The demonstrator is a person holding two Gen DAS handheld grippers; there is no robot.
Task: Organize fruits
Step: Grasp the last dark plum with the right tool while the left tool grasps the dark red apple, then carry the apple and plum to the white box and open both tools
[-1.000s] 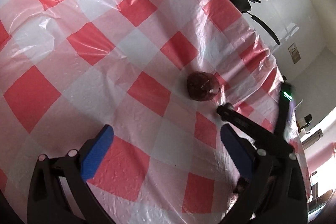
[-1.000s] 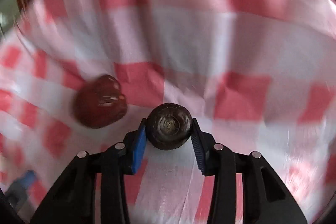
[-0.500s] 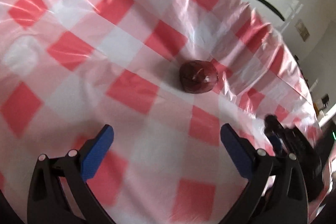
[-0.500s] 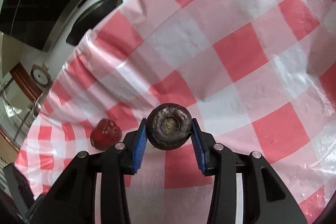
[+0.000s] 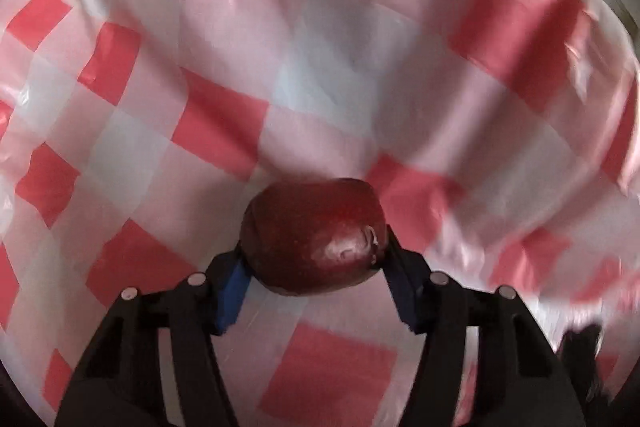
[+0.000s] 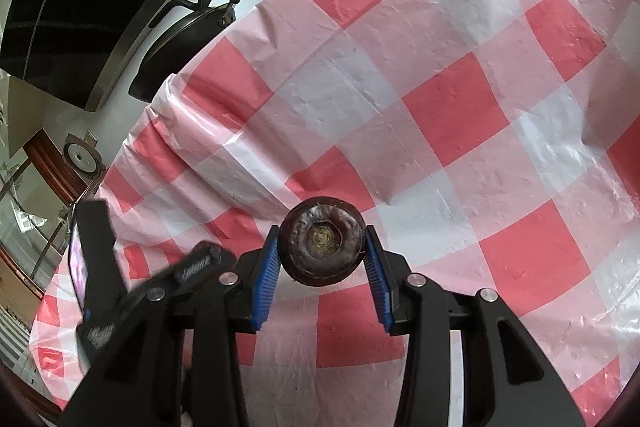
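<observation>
While left gripper (image 5: 316,267) closing on dark red apple (image 5: 314,237) between pads, risk of squirting out forward. Right gripper (image 6: 320,259) clamped around mangosteen (image 6: 322,241); could roll off checked tablecloth (image 6: 460,107) if dropped.

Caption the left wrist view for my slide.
Left gripper closing its blue fingers on a dark red apple over the red-checked tablecloth.
</observation>
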